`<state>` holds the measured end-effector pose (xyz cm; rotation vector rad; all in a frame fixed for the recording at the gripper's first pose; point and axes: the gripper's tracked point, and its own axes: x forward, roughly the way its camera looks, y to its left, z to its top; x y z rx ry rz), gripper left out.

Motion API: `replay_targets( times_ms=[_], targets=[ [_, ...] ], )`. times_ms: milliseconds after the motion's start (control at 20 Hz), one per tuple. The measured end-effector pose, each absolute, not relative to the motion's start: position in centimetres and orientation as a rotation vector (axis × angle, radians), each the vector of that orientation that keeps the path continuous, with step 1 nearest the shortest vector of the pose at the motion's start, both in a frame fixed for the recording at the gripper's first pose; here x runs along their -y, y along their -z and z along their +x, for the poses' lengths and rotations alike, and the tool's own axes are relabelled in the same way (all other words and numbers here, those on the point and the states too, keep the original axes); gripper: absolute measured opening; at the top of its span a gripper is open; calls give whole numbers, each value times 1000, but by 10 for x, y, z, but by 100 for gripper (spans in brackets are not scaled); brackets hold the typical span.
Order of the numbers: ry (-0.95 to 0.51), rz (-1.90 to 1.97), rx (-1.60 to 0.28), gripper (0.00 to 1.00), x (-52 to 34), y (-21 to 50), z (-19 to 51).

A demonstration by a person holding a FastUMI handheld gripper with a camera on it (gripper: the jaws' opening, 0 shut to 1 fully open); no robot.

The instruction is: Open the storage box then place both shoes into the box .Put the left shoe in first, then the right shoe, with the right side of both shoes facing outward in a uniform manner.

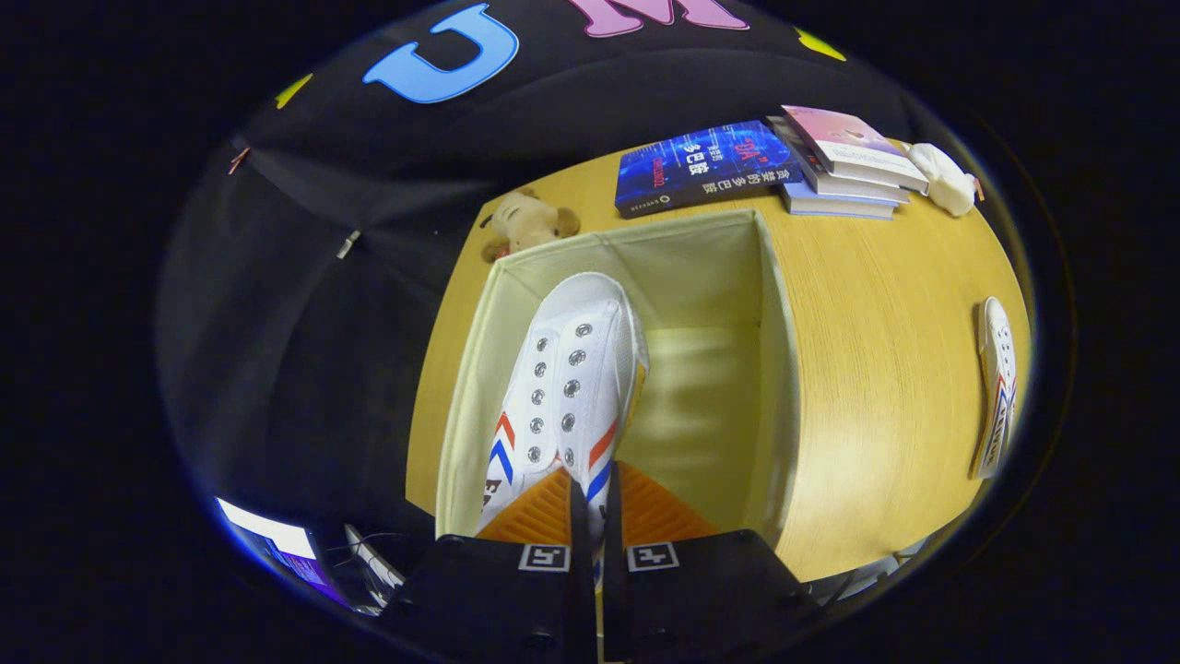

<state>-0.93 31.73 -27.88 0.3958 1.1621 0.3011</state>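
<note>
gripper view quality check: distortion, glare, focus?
Gripper view: strong fisheye bend curves the table edge and storage box walls; soft sheen on the wood, no harsh glare; the shoe held in the hand-held gripper is sharp; second shoe is squashed.

Hand-held gripper [590, 516] pointing downward, both orange fingers [535, 512] pressed against shoe [572, 369] heel, nearly closed

The wooden tabletop [867, 369] is carrying an open storage box [779, 369], a lone shoe [996, 397], books [705, 166], and two soft toys [527, 221].

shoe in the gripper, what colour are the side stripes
Red and blue chevrons on the white shoe, gripper view.
</note>
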Motion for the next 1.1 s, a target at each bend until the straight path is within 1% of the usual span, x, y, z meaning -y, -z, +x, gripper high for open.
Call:
replay_targets(
  times_ms=[300,400,500,550,700,800,850,900,1000,1100],
  targets=[
    [-260,351,-1262,8,-334,319,-7],
    [-291,340,-1273,13,-342,323,-9],
    [-325,308,-1268,33,-344,320,-15],
    [-342,296,-1240,33,-340,313,-13],
    [-400,364,-1175,66,-333,278,-18],
    [-446,438,-1109,77,-325,244,-16],
    [-443,426,-1083,90,-308,231,-16],
    [-428,397,-1054,100,-287,221,-13],
    [-400,406,-1003,97,-251,202,-9],
    [-359,423,-962,98,-211,184,-5]
  ],
)
